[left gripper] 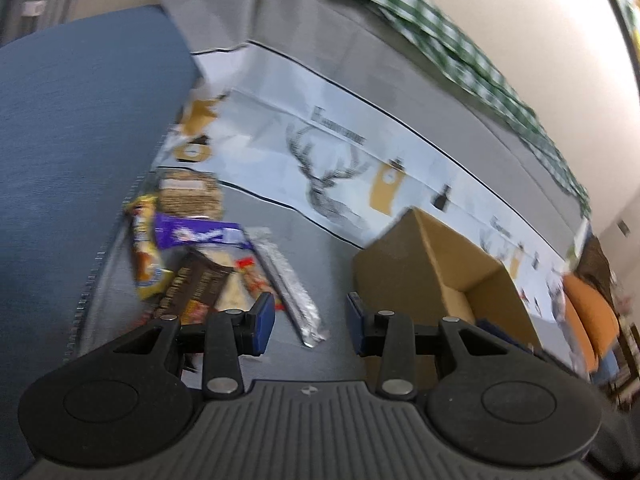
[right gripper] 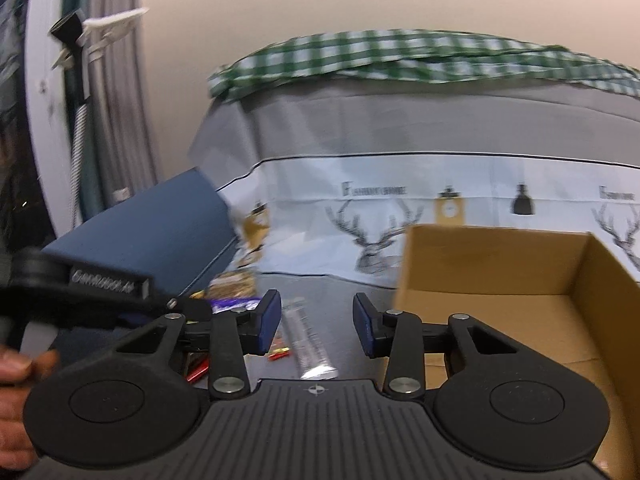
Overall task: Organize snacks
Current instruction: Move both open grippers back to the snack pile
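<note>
Grey tabletop (left gripper: 320, 264) bears snacks (left gripper: 192, 248) beside a cardboard box (right gripper: 500, 280); both claws, left (left gripper: 311, 322) and right (right gripper: 316, 322), gape empty.

Even, soft indoor light, no hard shadows; both views smeared by motion blur, worst at the snack pile (left gripper: 192, 248), with fisheye bending toward the edges

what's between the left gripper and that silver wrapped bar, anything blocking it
Nothing visible. The left gripper is open and empty, and the silver wrapped bar lies on bare grey tabletop just ahead of its fingertips. The snack pile sits to its left, the cardboard box to its right.
</note>
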The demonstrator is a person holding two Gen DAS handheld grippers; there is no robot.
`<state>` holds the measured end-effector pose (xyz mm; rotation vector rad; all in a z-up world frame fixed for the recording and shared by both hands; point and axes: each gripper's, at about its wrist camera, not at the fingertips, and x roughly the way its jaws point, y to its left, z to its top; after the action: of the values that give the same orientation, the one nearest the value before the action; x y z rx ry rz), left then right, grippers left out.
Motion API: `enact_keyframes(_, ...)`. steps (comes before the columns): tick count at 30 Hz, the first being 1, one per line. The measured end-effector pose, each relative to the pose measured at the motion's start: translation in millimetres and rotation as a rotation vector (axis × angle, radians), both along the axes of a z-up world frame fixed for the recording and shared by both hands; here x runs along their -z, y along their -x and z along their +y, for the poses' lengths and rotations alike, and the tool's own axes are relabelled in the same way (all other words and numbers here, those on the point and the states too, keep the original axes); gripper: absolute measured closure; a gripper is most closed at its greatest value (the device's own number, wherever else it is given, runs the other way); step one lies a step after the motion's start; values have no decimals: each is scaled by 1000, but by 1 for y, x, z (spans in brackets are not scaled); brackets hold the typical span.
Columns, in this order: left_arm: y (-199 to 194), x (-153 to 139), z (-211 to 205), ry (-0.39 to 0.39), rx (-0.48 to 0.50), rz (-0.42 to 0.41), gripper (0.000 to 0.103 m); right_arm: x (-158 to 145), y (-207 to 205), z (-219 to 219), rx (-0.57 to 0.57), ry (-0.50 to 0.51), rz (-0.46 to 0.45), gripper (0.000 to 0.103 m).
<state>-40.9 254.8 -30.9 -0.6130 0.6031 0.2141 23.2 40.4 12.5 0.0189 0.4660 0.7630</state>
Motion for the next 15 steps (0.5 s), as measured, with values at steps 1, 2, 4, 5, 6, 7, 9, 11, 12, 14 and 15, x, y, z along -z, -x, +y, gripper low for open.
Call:
enact_keyframes(1, 1, 1, 5, 1, -26, 11, 61, 1, 2, 5, -10, 3, -1, 63)
enact_keyframes(2, 2, 2, 9, -1, -47, 23, 61, 3, 3, 11, -23, 9, 0, 63)
enact_keyframes(4, 2, 5, 17, -1, -80, 47, 61, 6, 5, 21, -42, 16, 7, 64)
enact_keyframes(5, 2, 6, 20, -1, -90, 56, 61, 8, 6, 26, -53, 20, 12, 64)
enact_keyframes(6, 2, 7, 23, -2, -98, 66, 61, 11, 6, 33, -64, 28, 18, 64)
enact_keyframes(7, 1, 9, 25, -3, -107, 77, 61, 13, 6, 39, -74, 35, 23, 64)
enact_keyframes(9, 1, 12, 29, 0, -119, 97, 61, 19, 6, 51, -99, 52, 35, 64)
enact_keyframes(11, 1, 15, 32, 11, -127, 107, 61, 26, 6, 64, -127, 83, 47, 64)
enact_keyframes(12, 1, 16, 33, 15, -131, 113, 61, 30, 5, 72, -136, 104, 55, 64)
enact_keyframes(14, -1, 19, 36, 20, -137, 126, 61, 36, 2, 84, -144, 126, 68, 63)
enact_keyframes(15, -1, 20, 36, 21, -138, 130, 61, 40, -1, 91, -153, 140, 80, 62)
